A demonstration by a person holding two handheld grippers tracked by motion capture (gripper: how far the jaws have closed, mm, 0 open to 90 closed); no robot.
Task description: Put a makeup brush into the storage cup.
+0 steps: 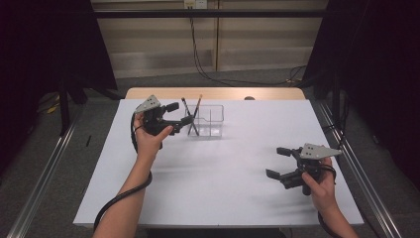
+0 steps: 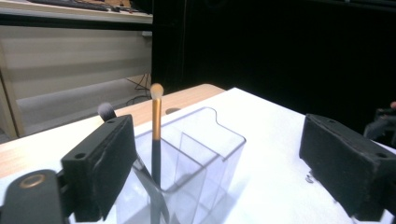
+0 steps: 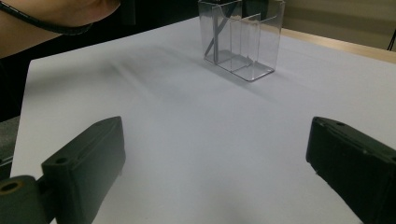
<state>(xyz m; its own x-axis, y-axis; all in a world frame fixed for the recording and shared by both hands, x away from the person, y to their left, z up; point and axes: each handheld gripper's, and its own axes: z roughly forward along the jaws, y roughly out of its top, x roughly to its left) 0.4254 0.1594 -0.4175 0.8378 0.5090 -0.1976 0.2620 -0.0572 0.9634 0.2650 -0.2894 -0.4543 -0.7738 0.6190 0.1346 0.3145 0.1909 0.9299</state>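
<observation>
A clear acrylic organizer (image 1: 210, 122) with dividers stands at the table's far middle. Two makeup brushes lean in its left compartment: one with a gold handle (image 1: 197, 105) and one dark (image 1: 184, 107). My left gripper (image 1: 179, 113) is open just left of the organizer, holding nothing. In the left gripper view the gold-handled brush (image 2: 156, 119) rises from the organizer (image 2: 205, 149) between the wide-apart jaws, and the dark brush's tip (image 2: 106, 110) peeks over the left jaw. My right gripper (image 1: 275, 162) is open over bare table at the right, with nothing between its jaws. Its view shows the organizer (image 3: 247, 42) far ahead.
The white table (image 1: 223, 188) ends at a wooden strip (image 1: 213, 93) along its far edge. In the right gripper view the person's forearm (image 3: 42, 23) with a black cable crosses the top left. Metal rails run along both sides of the table.
</observation>
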